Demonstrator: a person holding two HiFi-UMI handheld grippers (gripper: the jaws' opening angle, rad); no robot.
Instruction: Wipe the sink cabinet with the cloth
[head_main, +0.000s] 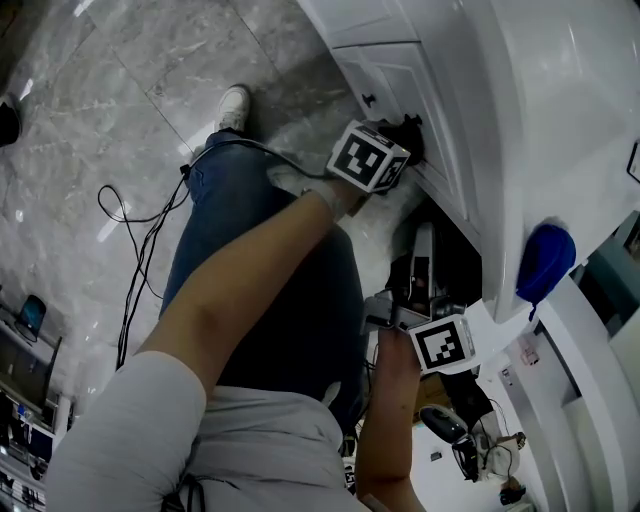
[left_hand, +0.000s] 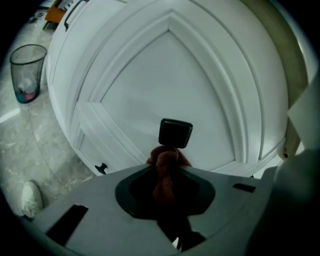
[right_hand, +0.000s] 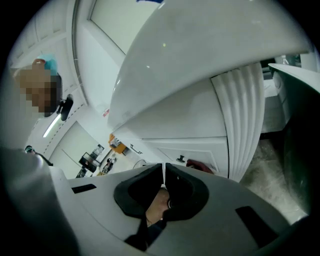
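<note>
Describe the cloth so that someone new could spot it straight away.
Find the white sink cabinet and its panelled door. In front of that door, the left gripper is shut on the cloth: a bunched reddish-brown wad, the only soft, coloured thing against the white.

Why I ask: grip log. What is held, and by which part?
The left gripper pinches the cloth by a bunched fold; the right gripper is shut, empty.

Bunched reddish-brown cloth close against the white panelled door of the sink cabinet.
</note>
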